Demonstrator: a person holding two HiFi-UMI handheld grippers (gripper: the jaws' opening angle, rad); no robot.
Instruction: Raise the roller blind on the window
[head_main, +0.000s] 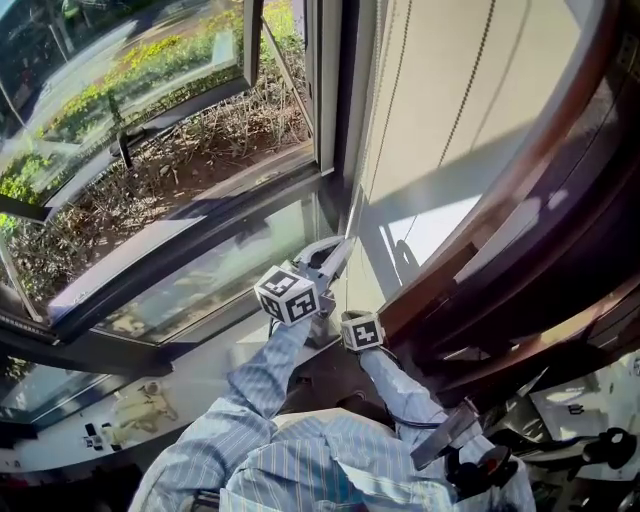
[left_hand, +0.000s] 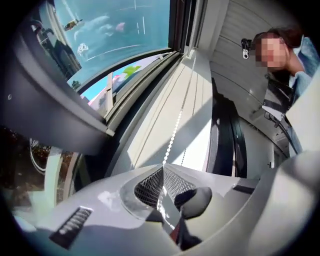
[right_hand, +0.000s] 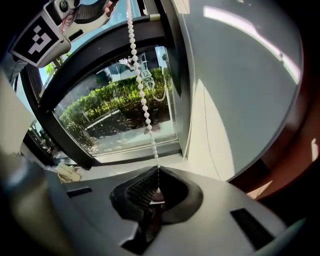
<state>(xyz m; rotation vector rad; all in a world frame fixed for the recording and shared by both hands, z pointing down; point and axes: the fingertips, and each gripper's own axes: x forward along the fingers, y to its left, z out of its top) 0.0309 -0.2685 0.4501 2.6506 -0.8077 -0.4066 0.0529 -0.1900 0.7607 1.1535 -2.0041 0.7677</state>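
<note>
Blind: the pale roller blind (head_main: 450, 100) hangs down over the right-hand part of the window (head_main: 150, 120); I cannot make out its bottom edge, so how high it sits is unclear.
Chain: the white bead chain (right_hand: 141, 92) runs taut, straight down beside the blind and into both grippers.
Left gripper: the left gripper (left_hand: 162, 170) is pressed together on the bead chain, which disappears between its ribbed pads.
Right gripper: the right gripper (right_hand: 156, 175) is likewise pinching the bead chain, at a point below the left one, whose marker cube shows further up the chain.
Position: both grippers sit low, near the bottom of the window frame, close together and 1 above the other.
Done: the chain is found and held firmly by 2 grips, and with the hands this low it looks to me like the bottom of a downward pull.
Left: the blind covers a good deal of that pane, so I judge the raising unfinished; more pulls seem needed, each calling for a fresh hold higher on the chain.
Risk: beads could slip through the pads if 1 grip loosens while the other lets go.
</note>
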